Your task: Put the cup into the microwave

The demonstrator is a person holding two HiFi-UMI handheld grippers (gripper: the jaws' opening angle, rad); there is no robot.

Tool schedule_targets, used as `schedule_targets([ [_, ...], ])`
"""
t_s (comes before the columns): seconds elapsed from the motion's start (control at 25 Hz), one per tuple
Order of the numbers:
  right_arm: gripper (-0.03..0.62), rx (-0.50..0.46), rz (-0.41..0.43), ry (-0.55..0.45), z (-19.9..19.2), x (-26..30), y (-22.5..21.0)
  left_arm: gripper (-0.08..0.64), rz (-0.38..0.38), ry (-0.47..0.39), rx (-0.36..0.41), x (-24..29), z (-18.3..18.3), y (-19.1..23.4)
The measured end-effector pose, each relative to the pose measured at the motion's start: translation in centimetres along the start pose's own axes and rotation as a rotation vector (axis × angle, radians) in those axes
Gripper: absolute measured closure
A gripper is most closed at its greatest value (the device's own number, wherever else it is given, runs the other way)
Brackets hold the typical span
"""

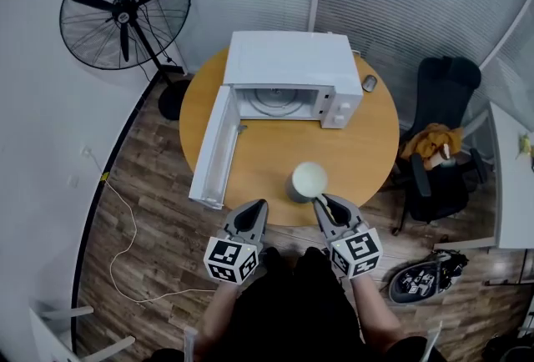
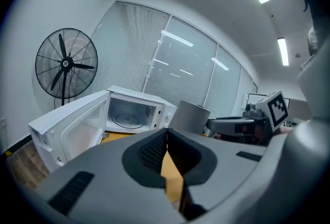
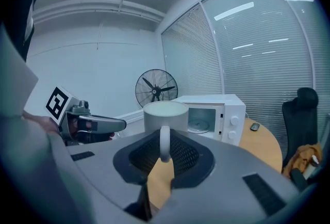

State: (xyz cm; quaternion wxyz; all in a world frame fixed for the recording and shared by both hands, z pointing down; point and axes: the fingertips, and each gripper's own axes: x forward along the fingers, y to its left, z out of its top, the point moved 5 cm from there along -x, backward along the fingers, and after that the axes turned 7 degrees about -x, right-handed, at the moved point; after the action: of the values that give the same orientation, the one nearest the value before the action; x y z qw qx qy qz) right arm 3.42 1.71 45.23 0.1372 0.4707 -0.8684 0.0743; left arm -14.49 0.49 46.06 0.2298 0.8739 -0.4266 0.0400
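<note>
A pale grey cup (image 1: 307,182) hovers over the near edge of the round wooden table (image 1: 259,177). My right gripper (image 1: 324,203) is shut on its handle; in the right gripper view the handle (image 3: 164,141) sits pinched between the pads, with the cup (image 3: 165,112) upright just beyond. The white microwave (image 1: 292,60) stands at the table's far side, its door (image 1: 213,148) swung wide open to the left and the cavity (image 2: 128,113) showing a turntable. My left gripper (image 1: 254,208) is beside the cup on the left, shut and holding nothing.
A standing fan (image 1: 125,8) is at the far left on the wooden floor. A black chair (image 1: 438,152) with orange cloth stands right of the table. A small dark mouse (image 1: 369,83) lies next to the microwave. A bag (image 1: 425,275) and a cable (image 1: 125,252) lie on the floor.
</note>
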Motion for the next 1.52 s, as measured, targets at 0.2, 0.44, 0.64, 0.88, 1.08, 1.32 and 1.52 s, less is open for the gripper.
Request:
schedule_targets([
  [0.2,0.538,0.0,0.004,0.008,0.2,1.2,-0.7,0.565,-0.001,0.009,-0.005,0.7,0.3,0.4],
  [0.44,0.538,-0.009,0.059,0.026,0.2,4.3,-2.5,0.565,0.045,0.01,-0.02,2.5,0.8,1.5],
  [0.64,0.538,-0.019,0.108,0.024,0.6,7.7,-4.4,0.565,0.094,0.009,-0.02,4.2,1.9,2.2],
  [0.88,0.538,-0.043,0.147,0.035,0.6,12.3,-7.2,0.565,0.154,0.003,-0.026,6.8,3.4,2.7],
  [1.08,0.538,-0.058,0.142,0.051,-0.5,16.3,-9.6,0.565,0.191,0.003,-0.033,8.8,4.1,2.7],
  [1.32,0.538,-0.064,0.157,0.071,-1.9,20.9,-11.8,0.565,0.239,0.002,-0.056,11.2,4.6,3.0],
  [1.52,0.538,-0.085,0.166,0.073,-2.9,24.3,-13.1,0.565,0.278,-0.007,-0.071,12.6,4.7,3.4],
])
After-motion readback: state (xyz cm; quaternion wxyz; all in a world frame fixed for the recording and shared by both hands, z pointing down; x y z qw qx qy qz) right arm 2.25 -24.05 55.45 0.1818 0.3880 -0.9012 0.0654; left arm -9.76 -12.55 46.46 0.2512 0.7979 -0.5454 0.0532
